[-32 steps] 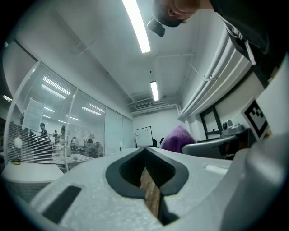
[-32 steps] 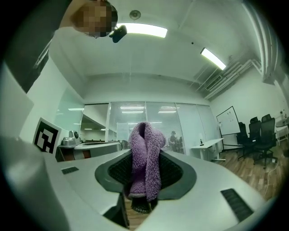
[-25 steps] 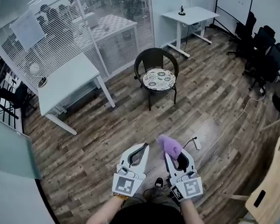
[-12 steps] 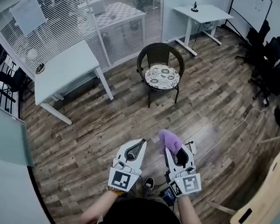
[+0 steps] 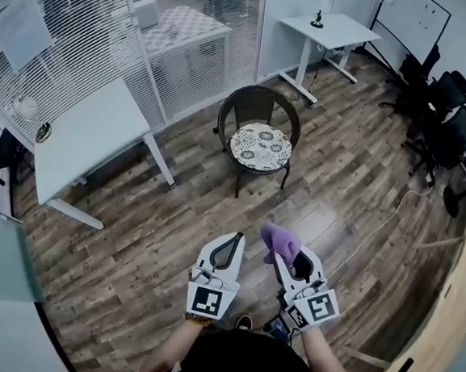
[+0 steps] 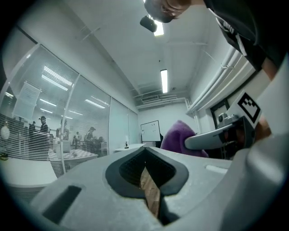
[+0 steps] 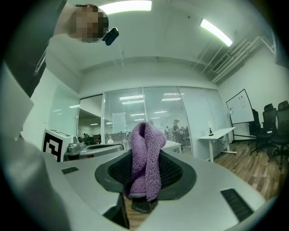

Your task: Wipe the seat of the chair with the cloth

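Observation:
A dark wicker chair [image 5: 258,110] with a white patterned seat cushion [image 5: 260,146] stands on the wood floor, well ahead of both grippers in the head view. My right gripper [image 5: 289,257] is shut on a purple cloth [image 5: 279,241], which sticks up between its jaws [image 7: 144,162]. My left gripper [image 5: 227,249] is held beside it, shut with nothing in it; its jaws meet in the left gripper view [image 6: 145,173]. The cloth [image 6: 178,137] and the right gripper also show at the right of that view.
A white desk [image 5: 91,140] stands to the left of the chair, against a glass wall with blinds [image 5: 149,36]. A smaller white desk [image 5: 331,32] is behind the chair. Black office chairs [image 5: 441,118] line the right. A wooden panel [image 5: 440,321] and a floor cable [image 5: 367,229] lie right.
The view has shifted as the person walks: the chair sits slightly nearer and more central. Both grippers keep their pose, the cloth still in the right one.

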The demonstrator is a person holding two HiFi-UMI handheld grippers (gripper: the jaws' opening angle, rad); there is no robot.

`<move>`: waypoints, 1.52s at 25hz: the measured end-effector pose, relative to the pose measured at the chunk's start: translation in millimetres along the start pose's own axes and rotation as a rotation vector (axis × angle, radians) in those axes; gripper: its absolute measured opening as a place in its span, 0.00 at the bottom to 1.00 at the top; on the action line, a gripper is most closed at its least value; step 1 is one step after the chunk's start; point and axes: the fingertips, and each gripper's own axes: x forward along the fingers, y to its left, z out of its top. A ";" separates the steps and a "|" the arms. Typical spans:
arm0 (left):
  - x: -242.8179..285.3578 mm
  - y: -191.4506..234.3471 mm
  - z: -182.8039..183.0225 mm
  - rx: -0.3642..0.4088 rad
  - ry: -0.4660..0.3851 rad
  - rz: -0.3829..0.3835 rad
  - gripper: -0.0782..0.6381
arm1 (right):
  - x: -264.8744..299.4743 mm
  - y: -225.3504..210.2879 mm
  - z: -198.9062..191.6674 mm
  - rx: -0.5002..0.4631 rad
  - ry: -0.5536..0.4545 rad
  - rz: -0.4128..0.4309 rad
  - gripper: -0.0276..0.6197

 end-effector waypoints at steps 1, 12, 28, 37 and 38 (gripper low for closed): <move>8.4 12.6 -2.2 0.005 -0.002 -0.002 0.13 | 14.4 -2.0 -0.5 -0.017 0.015 0.007 0.27; 93.6 94.5 -51.8 -0.020 0.024 -0.113 0.13 | 122.6 -50.3 -22.5 -0.059 0.098 -0.042 0.27; 320.3 139.2 -155.8 -0.019 0.228 -0.101 0.13 | 276.6 -276.6 -91.5 0.076 0.151 -0.038 0.27; 414.3 189.1 -256.6 -0.005 0.369 -0.095 0.14 | 385.2 -363.0 -165.3 0.086 0.238 0.002 0.28; 422.8 196.0 -273.5 0.003 0.376 -0.108 0.14 | 394.8 -367.9 -180.0 0.094 0.253 -0.009 0.28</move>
